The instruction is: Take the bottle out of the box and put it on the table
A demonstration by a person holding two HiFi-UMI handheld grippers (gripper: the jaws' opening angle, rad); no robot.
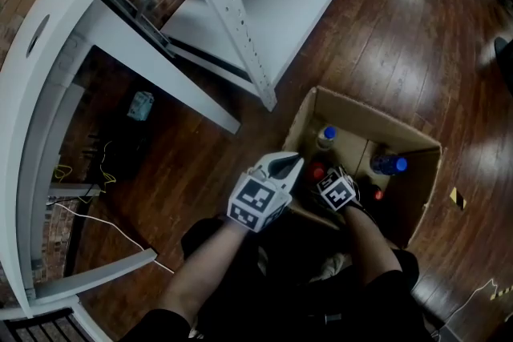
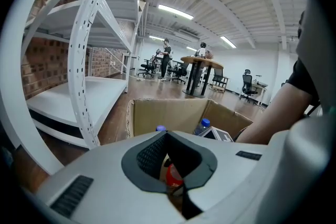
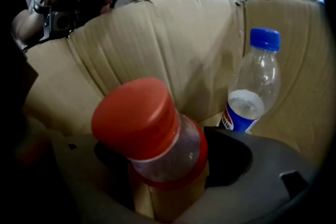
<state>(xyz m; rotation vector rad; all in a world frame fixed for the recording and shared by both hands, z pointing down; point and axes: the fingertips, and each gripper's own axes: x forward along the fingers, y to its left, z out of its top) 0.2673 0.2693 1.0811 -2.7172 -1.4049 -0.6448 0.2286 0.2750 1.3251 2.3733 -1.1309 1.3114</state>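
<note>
Reaching from the bottom edge of the head view, both bare forearms extend toward the cardboard box (image 1: 417, 172), which stands open on the dark wooden floor (image 1: 417, 36) beside a white shelving rack (image 1: 240, 20). The left gripper (image 1: 295, 162) hovers over the box's near left wall, angled slightly downward. Its fingers meet at the tips and grip nothing; a red cap in the box shows through the hollow between the pads.

The right gripper (image 1: 335, 187) is lowered inside the box and pitched steeply down. Its fingers stand wide apart on either side of the neck of the red-capped bottle (image 3: 149, 134), with no pad seen pressing on it. That bottle is clear, upright and inside the box. A blue-capped bottle (image 3: 252, 86) stands upright behind it, against the far cardboard wall.

Labelling: the blue-capped bottle has a blue band with a red and white mark, lettering illegible. Each gripper cube bears black-and-white square markers.
</note>
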